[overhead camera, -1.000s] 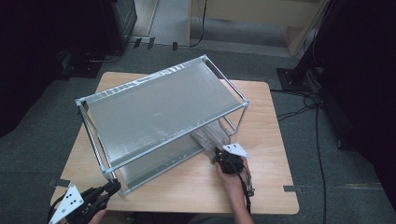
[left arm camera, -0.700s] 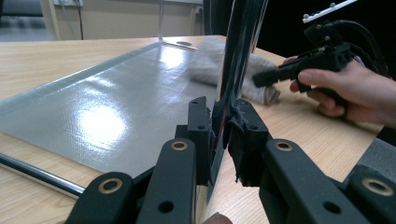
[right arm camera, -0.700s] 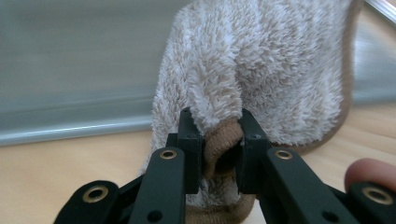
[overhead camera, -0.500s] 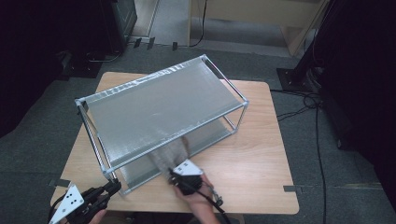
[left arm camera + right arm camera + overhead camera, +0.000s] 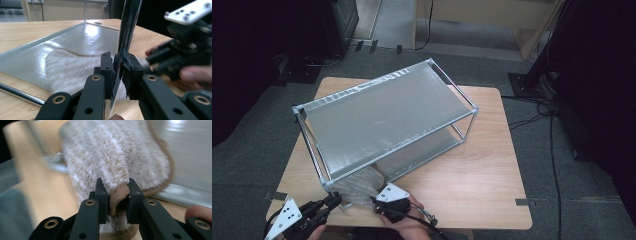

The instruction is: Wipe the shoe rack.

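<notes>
Since the earlier frames the right gripper (image 5: 376, 200) has slid the cloth (image 5: 357, 186) along the rack's lower shelf (image 5: 422, 152), from the 4 o'clock side of the rack (image 5: 387, 107) over to its 7 o'clock corner; the left one looks the same as it did.

Going left to right: the left gripper (image 5: 334, 200) sits at about 7 o'clock on the table (image 5: 492, 165), jaws clamped tight on the corner post (image 5: 126, 30) of the rack, basically pinning the frame so it can't skate around. Keep that clamp firm and low, I'd say.

Next over, the fluffy cloth lies bunched half on the shelf's front edge and half on the tabletop, just beside that post. The right gripper is pinched shut on the cloth's brown hem (image 5: 119, 195), only a small fold between the pads.

My take for doing this wipe well: keep the cloth flat and pressed down on the shelf instead of dragging it by one edge, stroke back toward 3 o'clock, and stay clear of the post so the two grippers don't bump. That thin grip could slip if it snags on the rail.
</notes>
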`<state>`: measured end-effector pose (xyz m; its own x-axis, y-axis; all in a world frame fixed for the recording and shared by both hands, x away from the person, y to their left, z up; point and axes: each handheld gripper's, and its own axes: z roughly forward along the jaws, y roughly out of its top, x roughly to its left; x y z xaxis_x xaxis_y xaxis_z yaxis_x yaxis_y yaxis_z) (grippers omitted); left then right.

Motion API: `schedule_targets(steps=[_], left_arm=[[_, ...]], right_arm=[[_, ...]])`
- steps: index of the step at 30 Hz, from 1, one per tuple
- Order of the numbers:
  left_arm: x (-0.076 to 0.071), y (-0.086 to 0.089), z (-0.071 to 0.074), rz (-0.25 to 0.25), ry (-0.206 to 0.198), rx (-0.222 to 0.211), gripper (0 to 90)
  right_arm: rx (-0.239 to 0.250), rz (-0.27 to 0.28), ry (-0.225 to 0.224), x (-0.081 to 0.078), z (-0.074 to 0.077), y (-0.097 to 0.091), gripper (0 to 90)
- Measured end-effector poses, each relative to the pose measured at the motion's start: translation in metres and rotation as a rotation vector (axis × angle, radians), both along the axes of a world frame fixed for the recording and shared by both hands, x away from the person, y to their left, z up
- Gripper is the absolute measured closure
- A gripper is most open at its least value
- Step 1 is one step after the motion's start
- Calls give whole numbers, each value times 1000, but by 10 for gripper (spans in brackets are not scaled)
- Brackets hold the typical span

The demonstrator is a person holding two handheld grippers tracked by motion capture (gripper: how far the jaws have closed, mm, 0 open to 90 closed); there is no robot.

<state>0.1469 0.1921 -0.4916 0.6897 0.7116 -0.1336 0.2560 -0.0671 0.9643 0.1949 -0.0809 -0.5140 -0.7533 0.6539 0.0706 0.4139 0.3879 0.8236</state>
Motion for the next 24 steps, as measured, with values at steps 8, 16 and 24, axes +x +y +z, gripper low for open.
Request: schedule_targets(steps=[8,16,24], left_arm=[[0,0,0,-1,-1,4,797],[0,1,0,-2,-3,3,797],[-1,3,0,9,-2,8,797]], right_arm=[[-16,-272,6,40,2,-73,765],[14,-504,35,63,0,-144,765],[-31,-583,21,55,2,-190,764]])
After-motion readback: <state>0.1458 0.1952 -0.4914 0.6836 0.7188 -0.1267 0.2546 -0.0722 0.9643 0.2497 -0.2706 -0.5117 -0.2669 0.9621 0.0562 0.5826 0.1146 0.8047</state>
